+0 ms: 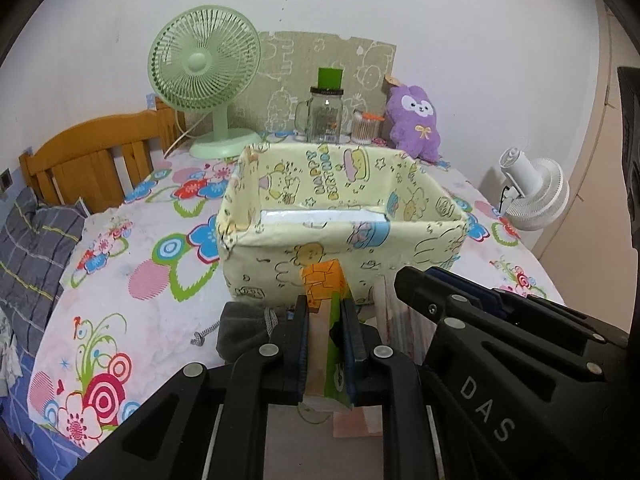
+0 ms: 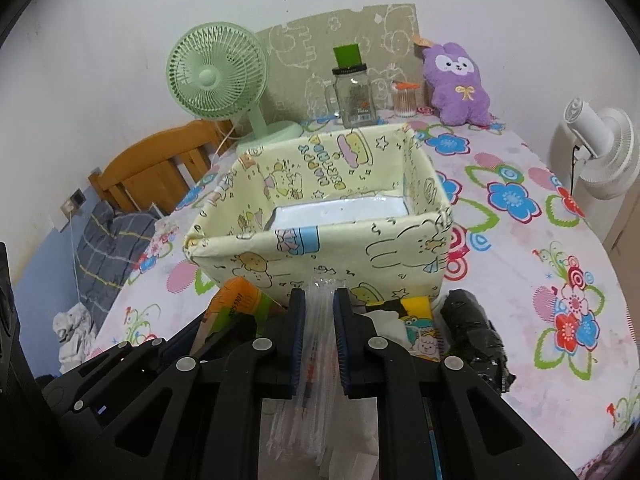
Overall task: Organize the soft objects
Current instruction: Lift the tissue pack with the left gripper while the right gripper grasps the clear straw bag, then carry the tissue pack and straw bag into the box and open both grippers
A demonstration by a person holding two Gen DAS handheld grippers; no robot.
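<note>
A pale yellow fabric storage box (image 1: pixel 344 240) with cartoon prints stands open on the flowered table; in the right wrist view (image 2: pixel 320 240) its white bottom looks bare. My left gripper (image 1: pixel 325 308) is shut on an orange and green tissue pack (image 1: pixel 322 280), held just before the box's near wall. My right gripper (image 2: pixel 319 300) is shut on a clear plastic packet (image 2: pixel 318 332) of folded soft items, also just before the near wall. The right gripper shows in the left wrist view (image 1: pixel 460 300), close beside the left.
A grey drawstring pouch (image 1: pixel 244 328) lies left of the left gripper. A black wrapped bundle (image 2: pixel 476 328) and a yellow cartoon pack (image 2: pixel 420 328) lie at right. At the back stand a green fan (image 1: pixel 204 80), a glass jar (image 1: pixel 324 116), a purple plush (image 1: pixel 416 120) and a white fan (image 2: pixel 600 144).
</note>
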